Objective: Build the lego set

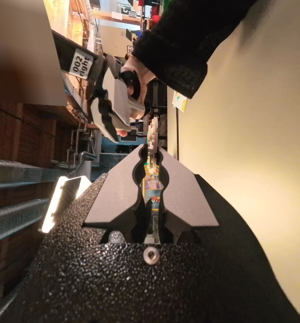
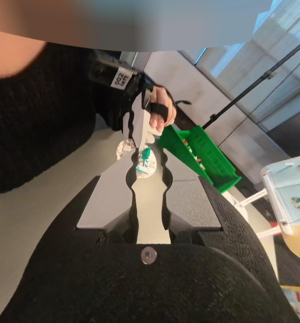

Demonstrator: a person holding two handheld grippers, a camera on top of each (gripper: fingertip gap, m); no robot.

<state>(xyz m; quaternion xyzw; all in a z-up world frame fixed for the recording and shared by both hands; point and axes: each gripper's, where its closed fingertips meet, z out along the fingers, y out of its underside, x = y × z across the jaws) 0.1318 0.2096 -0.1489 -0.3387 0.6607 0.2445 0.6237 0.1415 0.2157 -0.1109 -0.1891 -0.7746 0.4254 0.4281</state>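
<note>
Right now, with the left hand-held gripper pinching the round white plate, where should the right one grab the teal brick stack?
Probably its two flat side walls, coming square onto the studded face. The teal brick stack stands proud of the round white plate, and the left hand-held gripper blocks only the rim beyond it.

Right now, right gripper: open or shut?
Open. The right gripper shows a wide gap between its fingers, table visible through it, nothing held.

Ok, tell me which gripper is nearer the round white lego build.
Left. The left gripper is shut on the round white lego build's edge; the right gripper is open, pointing at it from a short way off.
</note>
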